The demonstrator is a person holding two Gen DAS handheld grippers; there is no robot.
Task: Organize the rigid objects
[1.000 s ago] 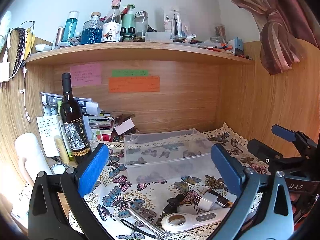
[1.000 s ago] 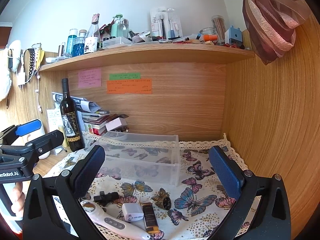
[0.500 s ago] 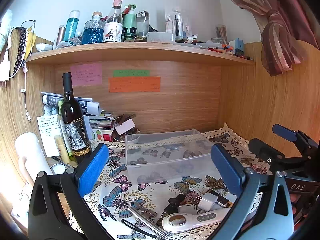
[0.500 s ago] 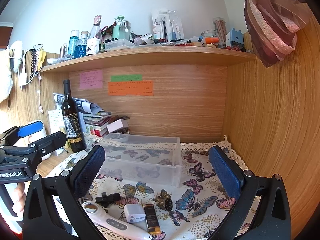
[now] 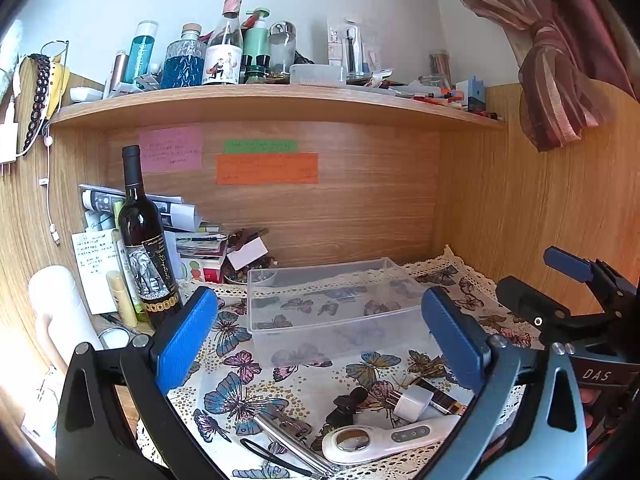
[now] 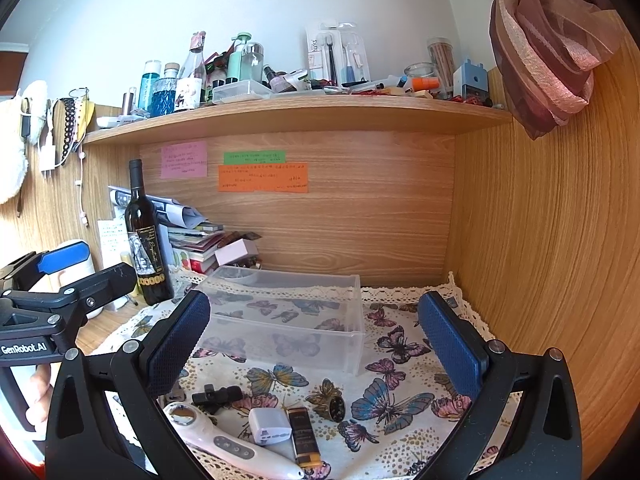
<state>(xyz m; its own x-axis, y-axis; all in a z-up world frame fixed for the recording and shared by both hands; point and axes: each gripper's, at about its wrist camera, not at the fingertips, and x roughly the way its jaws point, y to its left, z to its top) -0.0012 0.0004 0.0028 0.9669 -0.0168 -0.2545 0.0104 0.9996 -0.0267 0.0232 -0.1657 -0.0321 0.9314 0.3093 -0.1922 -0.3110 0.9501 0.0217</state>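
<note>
A clear plastic bin (image 5: 332, 312) (image 6: 288, 324) stands empty on the butterfly cloth. In front of it lie a white handheld device (image 5: 384, 438) (image 6: 224, 440), a white plug adapter (image 5: 412, 402) (image 6: 269, 426), a black-and-gold tube (image 6: 304, 438), a small black clip microphone (image 5: 346, 400) (image 6: 216, 394), a dark ring (image 6: 335, 407) and metal tongs (image 5: 288, 436). My left gripper (image 5: 320, 340) is open and empty above the small items. My right gripper (image 6: 312, 340) is open and empty, also above them. Each gripper shows at the edge of the other's view.
A dark wine bottle (image 5: 146, 248) (image 6: 144, 240) stands at the left beside stacked papers and books (image 5: 188, 240). A white cylinder (image 5: 60, 312) is at far left. Wooden walls close the back and right. A cluttered shelf (image 6: 296, 116) hangs overhead.
Both grippers have drifted slightly; the view has shifted a little. Nothing was picked up and the objects have not moved.
</note>
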